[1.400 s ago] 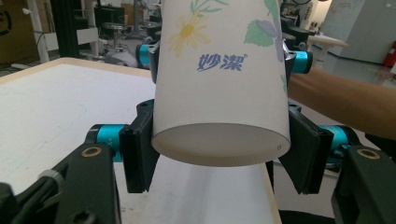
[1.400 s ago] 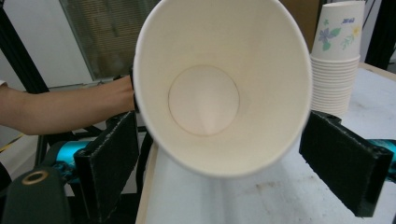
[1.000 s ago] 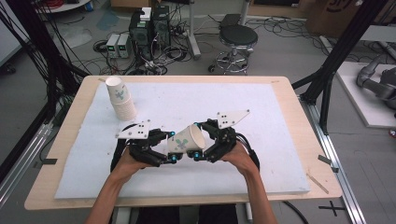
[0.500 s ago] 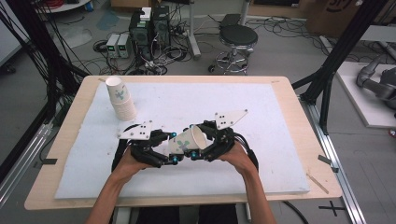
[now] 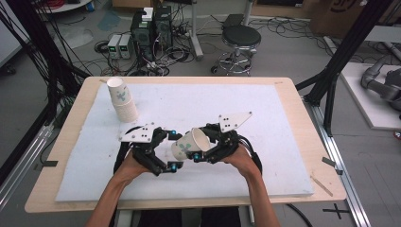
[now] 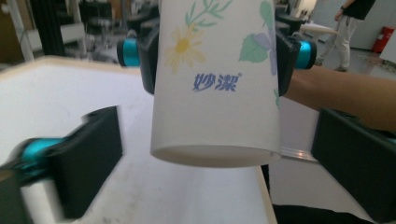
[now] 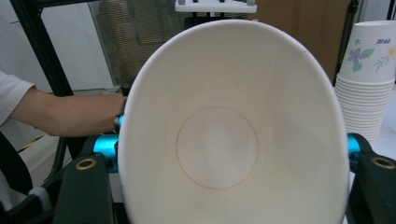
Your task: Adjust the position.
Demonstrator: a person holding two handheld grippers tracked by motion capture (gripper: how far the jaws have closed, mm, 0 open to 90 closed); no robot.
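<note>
— White foam matting covers the wooden table, and past its far edge the floor carries a stool and a tangle of cables and boxes. Where's the cup?

— Above the mat, near my edge of the table, lying on its side between my two tools. It is the flowered paper cup. My right gripper has just been closing and its jaws now press the cup's wall near the rim from both sides. In the right gripper view the mouth is squeezed into an oval.

— And your other hand?

— My left gripper has just been opening. In the left gripper view its jaws stand wide, one on each side of the cup's base end, clear of the paper, holding nothing.

— Anything else on the mat?

— One stack of the same cups, standing at the far left corner, well apart from my hands.
</note>
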